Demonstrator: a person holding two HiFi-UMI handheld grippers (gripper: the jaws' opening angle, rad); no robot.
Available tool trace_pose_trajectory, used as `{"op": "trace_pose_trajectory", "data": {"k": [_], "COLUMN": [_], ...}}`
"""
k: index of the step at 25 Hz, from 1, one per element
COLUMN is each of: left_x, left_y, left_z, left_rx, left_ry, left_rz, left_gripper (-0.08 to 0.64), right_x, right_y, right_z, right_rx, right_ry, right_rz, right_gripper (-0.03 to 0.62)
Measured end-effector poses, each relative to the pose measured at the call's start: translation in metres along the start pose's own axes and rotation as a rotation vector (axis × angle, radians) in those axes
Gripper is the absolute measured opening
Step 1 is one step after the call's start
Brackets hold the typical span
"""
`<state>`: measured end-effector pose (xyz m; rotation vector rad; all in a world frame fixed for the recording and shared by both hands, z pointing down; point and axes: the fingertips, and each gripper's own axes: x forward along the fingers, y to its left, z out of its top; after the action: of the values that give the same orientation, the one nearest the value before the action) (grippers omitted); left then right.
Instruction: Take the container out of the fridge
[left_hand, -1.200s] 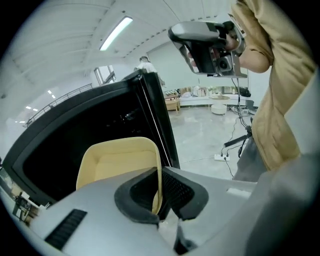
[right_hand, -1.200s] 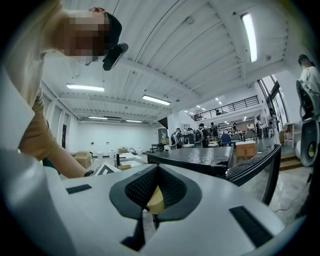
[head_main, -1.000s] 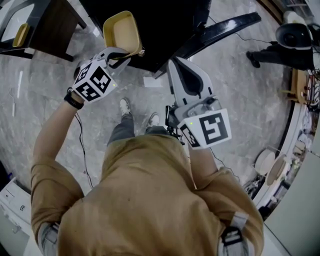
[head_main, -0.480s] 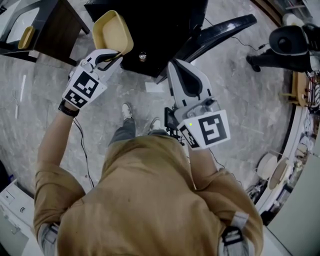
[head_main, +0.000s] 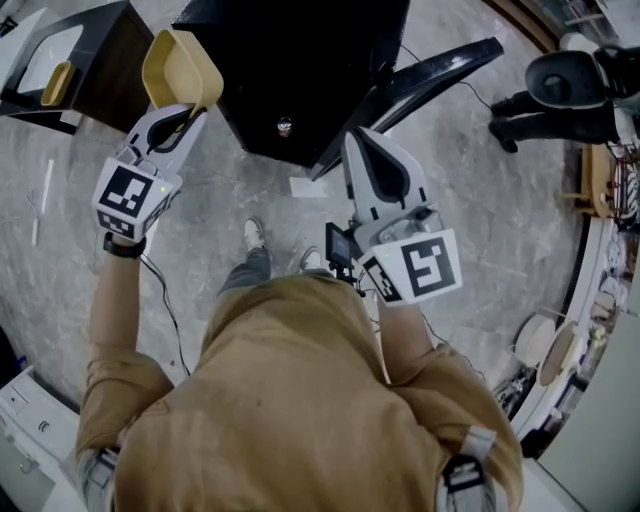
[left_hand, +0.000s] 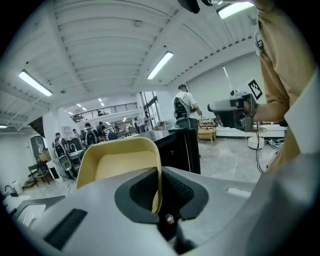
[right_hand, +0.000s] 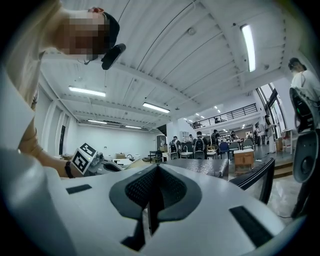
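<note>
container (head_main: 182, 68), yellow, pinched by its rim in the left gripper (head_main: 176, 115), hangs clear of the black fridge (head_main: 300, 70); removal looks done. right gripper (head_main: 380, 170): jaws together, empty.

Grey stone floor (head_main: 480, 200); dark wooden table (head_main: 100, 75) at upper left; black floor fan (head_main: 562, 78) at upper right.

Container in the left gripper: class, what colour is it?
The container is plain pale yellow, clearest in the left gripper view.
</note>
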<state>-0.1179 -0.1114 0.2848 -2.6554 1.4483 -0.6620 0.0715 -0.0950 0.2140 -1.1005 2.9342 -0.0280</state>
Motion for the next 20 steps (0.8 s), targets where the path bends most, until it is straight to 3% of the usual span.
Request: {"op": "trace_pose_trajectory", "data": {"k": [8, 20], "left_x": [-0.048, -0.106], "left_y": [0.027, 0.038], "left_z": [0.02, 0.052], "left_rx": [-0.083, -0.133], "left_ry": [-0.109, -0.228], "left_rz": [0.119, 0.229], "left_gripper": [0.014, 0.014], "right_x": [-0.006, -0.012], "right_y": [-0.009, -0.023], "right_z": [0.006, 0.022], "right_rx": [-0.008, -0.016], "right_ry": [-0.009, -0.047], "right_rz": [-0.021, -0.04], "right_gripper": [0.0, 0.0]}}
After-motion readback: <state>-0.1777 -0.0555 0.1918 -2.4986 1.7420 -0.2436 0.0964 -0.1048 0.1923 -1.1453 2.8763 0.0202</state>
